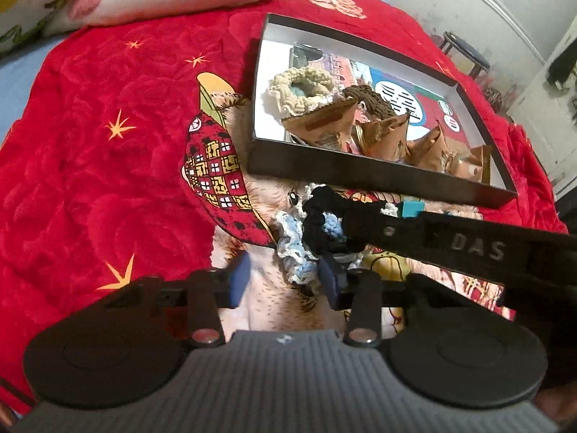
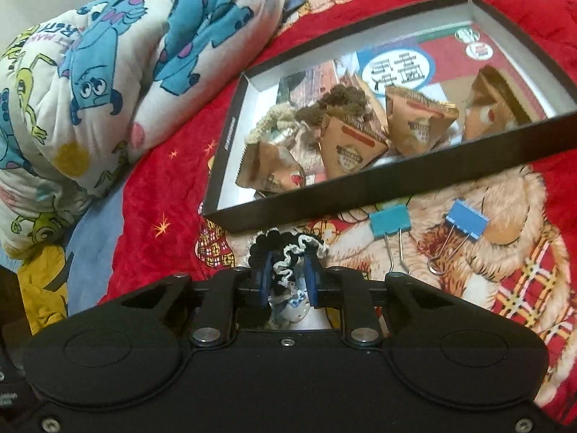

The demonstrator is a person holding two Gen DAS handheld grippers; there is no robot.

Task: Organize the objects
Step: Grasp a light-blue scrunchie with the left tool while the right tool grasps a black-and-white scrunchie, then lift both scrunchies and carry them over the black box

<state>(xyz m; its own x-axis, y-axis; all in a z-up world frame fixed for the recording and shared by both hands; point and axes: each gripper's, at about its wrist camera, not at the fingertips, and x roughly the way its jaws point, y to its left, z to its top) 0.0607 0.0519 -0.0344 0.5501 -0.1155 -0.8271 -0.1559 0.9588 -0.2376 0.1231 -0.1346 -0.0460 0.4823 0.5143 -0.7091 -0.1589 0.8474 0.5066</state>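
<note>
Right gripper (image 2: 288, 276): closed on a black-and-white scrunchie (image 2: 288, 252), which is pinched between the blue pads just in front of the box's near wall; seen from the left wrist view, its black arm reaches in from the right.
Left gripper (image 1: 285, 283): jaws held apart – nothing is gripped; a pale blue-and-white scrunchie (image 1: 290, 249) lies just ahead of its right finger (contact cannot be told).
Box (image 2: 396, 180): a shallow black box with a white inside is set on the red blanket (image 1: 90, 126), its floor covered by a printed sheet.
Box contents: a cream scrunchie (image 1: 299, 88) and a brown scrunchie (image 1: 371, 99) lie beside several tan snack packets (image 2: 346, 144).
Binder clips: a teal clip (image 2: 391, 222) and a blue clip (image 2: 467, 223) rest on the blanket outside the box – near its front wall, apart from each other.
Background: a cartoon-print quilt (image 2: 108, 54) is bunched beyond the blanket.
</note>
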